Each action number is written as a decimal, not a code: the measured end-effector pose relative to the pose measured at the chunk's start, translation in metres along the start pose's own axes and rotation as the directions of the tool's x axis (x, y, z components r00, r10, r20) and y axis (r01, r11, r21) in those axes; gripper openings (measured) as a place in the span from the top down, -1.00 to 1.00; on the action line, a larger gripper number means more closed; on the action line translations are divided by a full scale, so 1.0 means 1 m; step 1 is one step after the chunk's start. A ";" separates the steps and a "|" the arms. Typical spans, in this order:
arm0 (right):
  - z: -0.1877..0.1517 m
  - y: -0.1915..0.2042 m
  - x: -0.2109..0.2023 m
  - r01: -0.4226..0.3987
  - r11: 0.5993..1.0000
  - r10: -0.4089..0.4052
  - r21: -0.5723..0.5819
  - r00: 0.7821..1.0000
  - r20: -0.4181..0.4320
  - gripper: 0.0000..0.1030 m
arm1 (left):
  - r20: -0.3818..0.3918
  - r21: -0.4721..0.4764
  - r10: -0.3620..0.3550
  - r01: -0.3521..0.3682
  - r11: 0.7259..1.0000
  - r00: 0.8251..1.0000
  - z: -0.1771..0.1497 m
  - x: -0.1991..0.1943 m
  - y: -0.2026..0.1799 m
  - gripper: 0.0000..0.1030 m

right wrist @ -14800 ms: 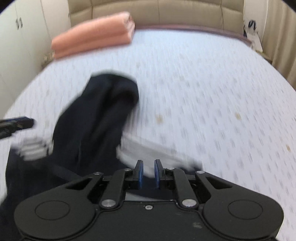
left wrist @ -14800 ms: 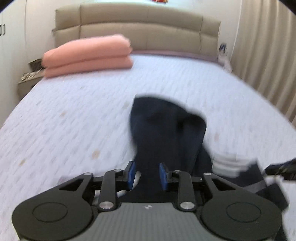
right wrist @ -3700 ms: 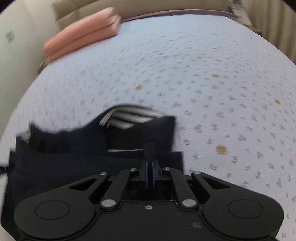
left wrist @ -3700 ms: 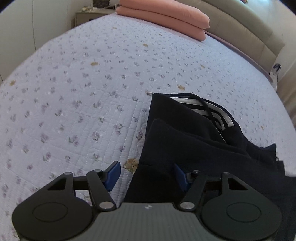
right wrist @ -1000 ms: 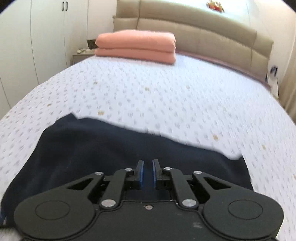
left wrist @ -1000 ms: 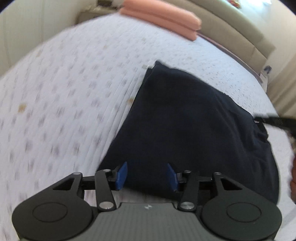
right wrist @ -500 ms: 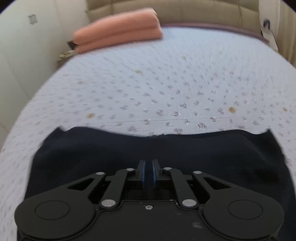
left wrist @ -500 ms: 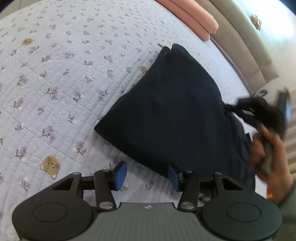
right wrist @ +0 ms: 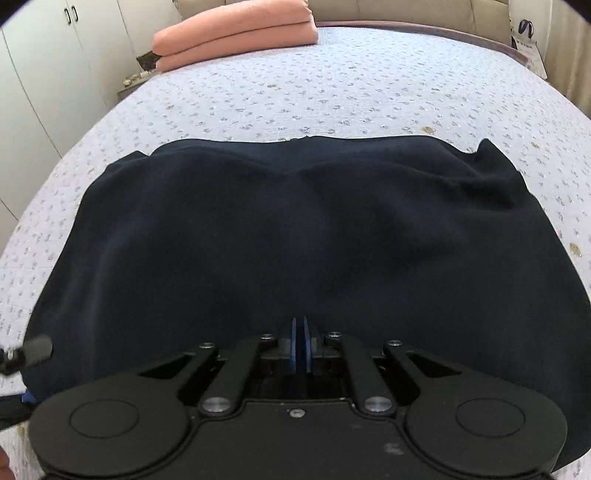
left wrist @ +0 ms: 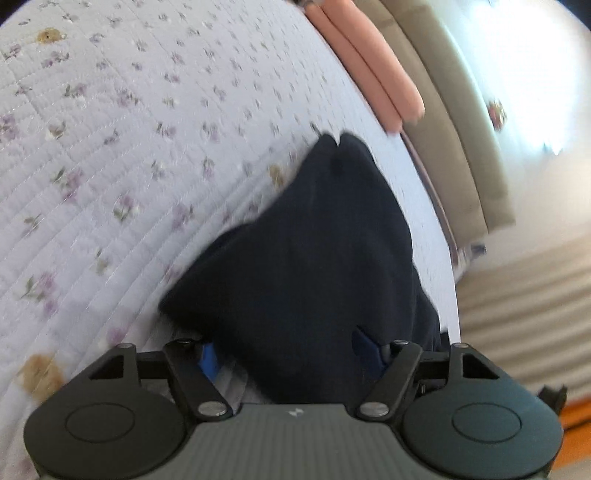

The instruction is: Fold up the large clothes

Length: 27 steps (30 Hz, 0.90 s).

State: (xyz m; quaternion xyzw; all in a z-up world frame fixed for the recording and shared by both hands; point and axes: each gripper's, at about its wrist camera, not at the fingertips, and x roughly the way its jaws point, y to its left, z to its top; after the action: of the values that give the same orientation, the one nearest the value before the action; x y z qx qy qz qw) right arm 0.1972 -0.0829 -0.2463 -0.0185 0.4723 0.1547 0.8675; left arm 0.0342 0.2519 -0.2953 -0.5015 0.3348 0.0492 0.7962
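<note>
Item: garment (right wrist: 295,236), dark navy, folded slab, flat on bed (right wrist: 332,88), toward foot edge; long axis runs across my right view, side to side.

Right gripper (right wrist: 300,345): pads pressed together over near hem (cloth between them? cannot tell).

Left gripper (left wrist: 291,354): fingers wide, straddling garment's left end, cloth bulging between pads; not clamped.

I judge left nearer short end, so next fold goes from there, along long axis.

Pink bedding (right wrist: 236,29) at head edge, well apart.

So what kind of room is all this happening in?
Most likely a bedroom: a bed with a floral quilted bedspread, a padded headboard, white wardrobe doors, and folded pink bedding by the headboard.
</note>
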 end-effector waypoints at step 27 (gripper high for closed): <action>0.007 0.026 0.013 0.100 0.991 -0.100 -0.092 0.995 0.012 0.86 | 0.074 -0.114 -0.036 0.044 0.993 0.997 0.005 0.033 0.001 0.46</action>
State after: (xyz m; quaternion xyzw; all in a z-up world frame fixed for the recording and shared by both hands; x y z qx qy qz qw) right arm 0.2019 -0.0538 -0.2502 -0.0819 0.4598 0.1329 0.8742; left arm 0.0615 0.2480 -0.3140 -0.5512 0.2924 0.0705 0.7783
